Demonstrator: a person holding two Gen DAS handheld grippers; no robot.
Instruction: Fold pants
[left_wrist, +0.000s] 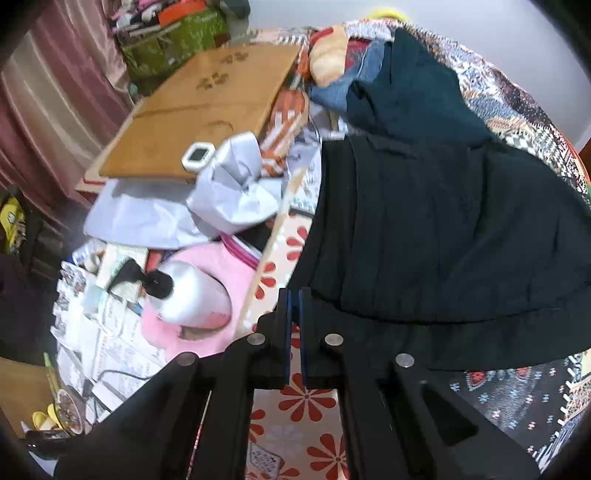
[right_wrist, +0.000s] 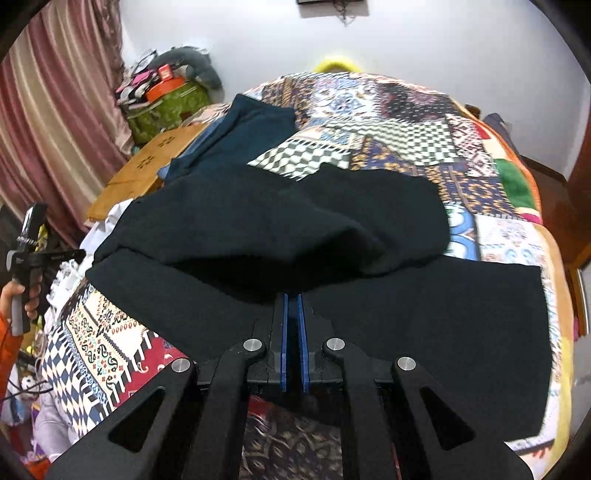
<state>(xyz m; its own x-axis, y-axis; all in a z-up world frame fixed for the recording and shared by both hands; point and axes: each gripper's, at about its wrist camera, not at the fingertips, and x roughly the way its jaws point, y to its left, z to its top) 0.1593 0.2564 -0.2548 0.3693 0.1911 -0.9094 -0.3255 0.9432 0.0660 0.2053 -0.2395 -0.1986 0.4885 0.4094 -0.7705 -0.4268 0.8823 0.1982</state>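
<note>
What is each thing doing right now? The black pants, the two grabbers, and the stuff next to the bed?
Black pants: partly folded, top layer bunched.
Left hand-held gripper: shut on the pants' edge.
Right hand-held gripper: shut on the pants.
Teal garment: lying flat, unfolded.
Silver bottle: tipped on its side.

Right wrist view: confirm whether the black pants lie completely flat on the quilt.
No, the black pants are bunched, with an upper layer humped in folds over the flat part on the patchwork quilt.
</note>
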